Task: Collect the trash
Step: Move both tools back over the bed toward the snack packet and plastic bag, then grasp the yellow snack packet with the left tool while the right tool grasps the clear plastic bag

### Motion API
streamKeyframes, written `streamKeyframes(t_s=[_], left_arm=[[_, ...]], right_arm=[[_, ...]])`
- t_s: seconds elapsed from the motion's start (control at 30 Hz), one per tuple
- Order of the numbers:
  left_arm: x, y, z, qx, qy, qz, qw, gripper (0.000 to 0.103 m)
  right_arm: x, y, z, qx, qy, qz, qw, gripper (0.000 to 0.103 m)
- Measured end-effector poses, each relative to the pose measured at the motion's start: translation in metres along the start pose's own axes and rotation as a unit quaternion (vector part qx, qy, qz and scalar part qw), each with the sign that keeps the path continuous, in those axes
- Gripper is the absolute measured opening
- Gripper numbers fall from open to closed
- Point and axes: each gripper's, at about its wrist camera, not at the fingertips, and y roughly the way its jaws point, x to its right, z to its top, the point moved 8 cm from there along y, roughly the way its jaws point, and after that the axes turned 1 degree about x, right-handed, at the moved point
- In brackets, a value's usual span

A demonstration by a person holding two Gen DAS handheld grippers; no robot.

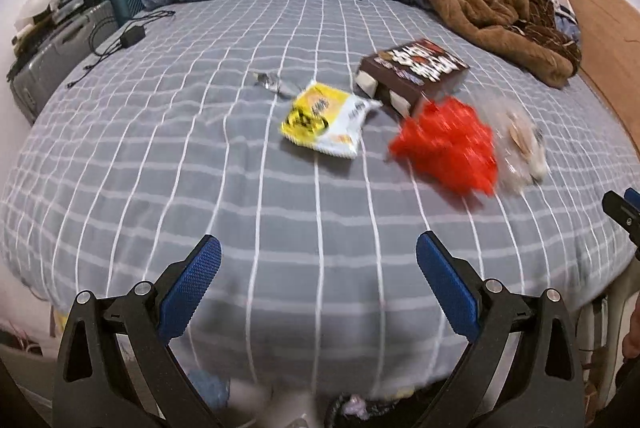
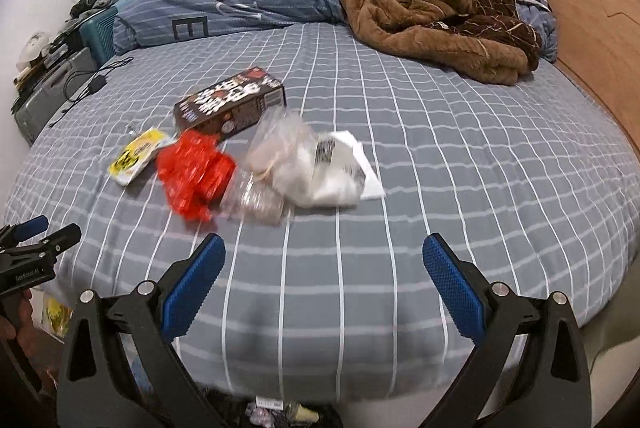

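Red crumpled wrapper (image 2: 194, 174) lies on the bed (image 2: 440, 188) at 11 o'clock from the right gripper (image 2: 324, 260), which seems nearer; left gripper (image 1: 318, 260) too, jaws apart, empty.

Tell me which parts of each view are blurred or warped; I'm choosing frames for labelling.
Left wrist view: the red wrapper and the clear bag smear with motion blur, while the yellow packet and box stay sharp. Right wrist view: the same red wrapper and clear bag are smeared. Both views: the fisheye lens bows the bed grid lines.
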Motion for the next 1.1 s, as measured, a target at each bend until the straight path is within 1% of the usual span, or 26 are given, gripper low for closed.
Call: streamKeyframes(t_s=[0.07, 0.13, 0.2, 0.33, 0.47, 0.57, 0.67, 0.73, 0.8, 0.87, 0.9, 0.93, 0.97, 1.0, 1.03, 1.07, 1.1], left_arm=[[-0.003, 0.014, 0.017, 0.002, 0.004, 0.004, 1.0000, 0.096], [-0.006, 0.025, 0.030, 0.005, 0.007, 0.006, 0.9999, 0.096], [-0.008, 0.038, 0.044, 0.006, 0.008, 0.006, 0.9999, 0.096], [-0.009, 0.067, 0.066, -0.001, 0.014, 0.003, 0.9999, 0.096], [-0.011, 0.093, 0.078, -0.011, 0.018, 0.008, 0.9997, 0.096], [-0.012, 0.110, 0.082, -0.021, 0.024, 0.011, 0.9994, 0.095], [-0.009, 0.123, 0.081, -0.033, 0.030, 0.006, 0.9990, 0.091], [-0.005, 0.130, 0.079, -0.039, 0.034, 0.002, 0.9987, 0.090], [-0.002, 0.137, 0.077, -0.044, 0.041, 0.005, 0.9982, 0.090], [0.000, 0.140, 0.075, -0.048, 0.039, 0.001, 0.9981, 0.085], [0.001, 0.141, 0.075, -0.048, 0.040, 0.000, 0.9980, 0.083], [0.004, 0.141, 0.074, -0.048, 0.043, -0.001, 0.9979, 0.077], [0.007, 0.141, 0.074, -0.049, 0.046, -0.005, 0.9977, 0.068], [0.008, 0.141, 0.074, -0.051, 0.048, -0.005, 0.9975, 0.063], [0.010, 0.141, 0.074, -0.052, 0.050, -0.005, 0.9974, 0.052], [0.012, 0.140, 0.073, -0.053, 0.051, -0.003, 0.9973, 0.044], [0.011, 0.139, 0.073, -0.050, 0.053, 0.011, 0.9973, 0.038]], right_arm=[[0.001, 0.011, 0.010, 0.000, 0.002, 0.003, 1.000, 0.095], [0.001, 0.025, 0.022, 0.001, 0.011, 0.016, 1.000, 0.095], [0.001, 0.039, 0.031, -0.003, 0.010, 0.013, 1.000, 0.092], [0.004, 0.064, 0.044, -0.010, 0.017, 0.014, 1.000, 0.089], [0.009, 0.090, 0.048, -0.026, 0.025, 0.015, 0.999, 0.082], [0.010, 0.109, 0.047, -0.039, 0.030, 0.018, 0.999, 0.080], [0.007, 0.123, 0.046, -0.045, 0.036, 0.032, 0.998, 0.079], [0.006, 0.131, 0.044, -0.052, 0.041, 0.045, 0.997, 0.077], [0.004, 0.136, 0.042, -0.050, 0.040, 0.046, 0.997, 0.076], [0.003, 0.137, 0.041, -0.050, 0.042, 0.050, 0.997, 0.073], [0.003, 0.138, 0.041, -0.049, 0.042, 0.051, 0.997, 0.068], [0.003, 0.139, 0.040, -0.051, 0.040, 0.052, 0.997, 0.064], [0.003, 0.140, 0.040, -0.055, 0.039, 0.051, 0.996, 0.058], [0.003, 0.141, 0.039, -0.059, 0.039, 0.052, 0.996, 0.052], [0.003, 0.142, 0.039, -0.061, 0.039, 0.052, 0.996, 0.048], [0.004, 0.142, 0.038, -0.063, 0.040, 0.053, 0.996, 0.040], [0.005, 0.143, 0.038, -0.066, 0.041, 0.052, 0.996, 0.034]])
